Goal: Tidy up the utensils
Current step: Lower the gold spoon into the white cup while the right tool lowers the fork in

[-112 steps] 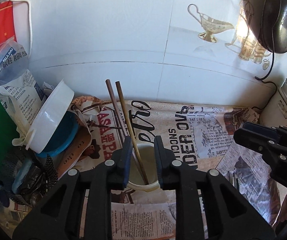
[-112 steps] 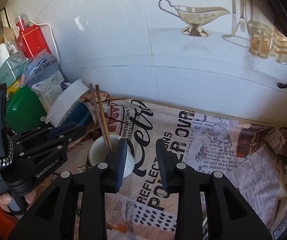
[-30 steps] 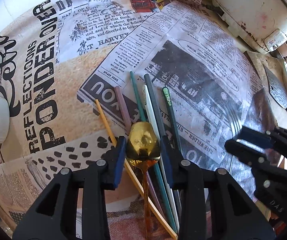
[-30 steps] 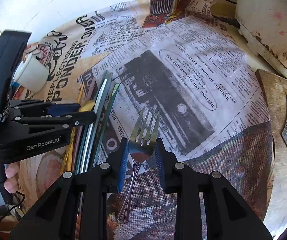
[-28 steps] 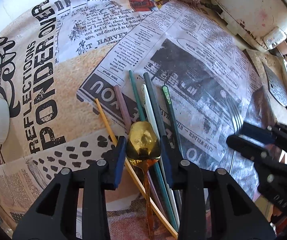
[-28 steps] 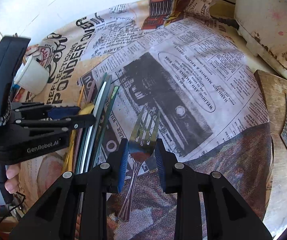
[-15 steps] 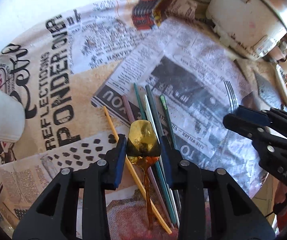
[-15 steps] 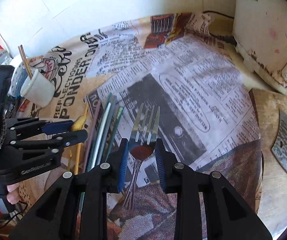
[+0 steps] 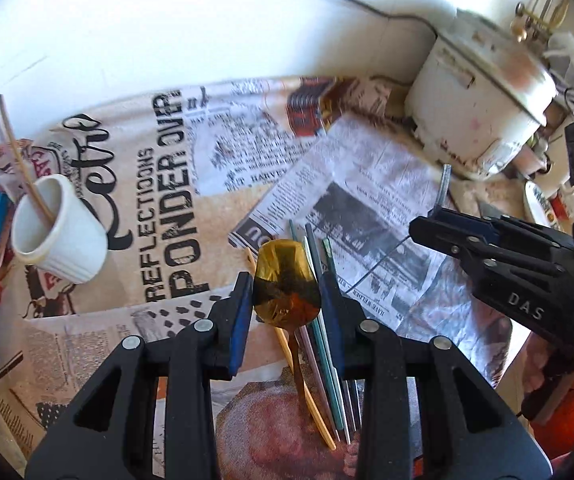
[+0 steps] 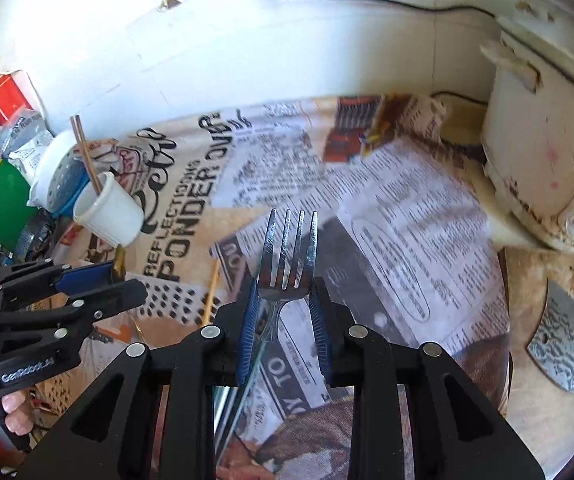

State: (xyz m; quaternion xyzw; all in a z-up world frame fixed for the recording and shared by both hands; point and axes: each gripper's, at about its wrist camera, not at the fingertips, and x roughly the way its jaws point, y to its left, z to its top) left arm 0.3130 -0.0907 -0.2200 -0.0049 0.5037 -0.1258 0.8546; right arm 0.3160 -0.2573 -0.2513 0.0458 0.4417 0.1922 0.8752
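My left gripper (image 9: 286, 280) is shut on a gold spoon (image 9: 285, 280) and holds it above several coloured chopsticks (image 9: 319, 344) lying on the newspaper. My right gripper (image 10: 283, 294) is shut on a silver fork (image 10: 289, 252), tines up, lifted off the table. A white cup (image 9: 57, 232) with two brown chopsticks (image 9: 15, 156) stands at the left; it also shows in the right wrist view (image 10: 109, 210). The right gripper shows in the left wrist view (image 9: 439, 224), and the left gripper in the right wrist view (image 10: 115, 276).
A white rice cooker (image 9: 479, 108) stands at the back right by the white wall. A cleaver (image 10: 567, 344) lies on a wooden board (image 10: 535, 280) at the right. Bags, a green box (image 10: 3, 204) and a white bowl (image 10: 53, 168) crowd the left corner.
Both grippers have risen from the table, the left with the gold spoon and the right with the fork. The cup and wall have come into view.
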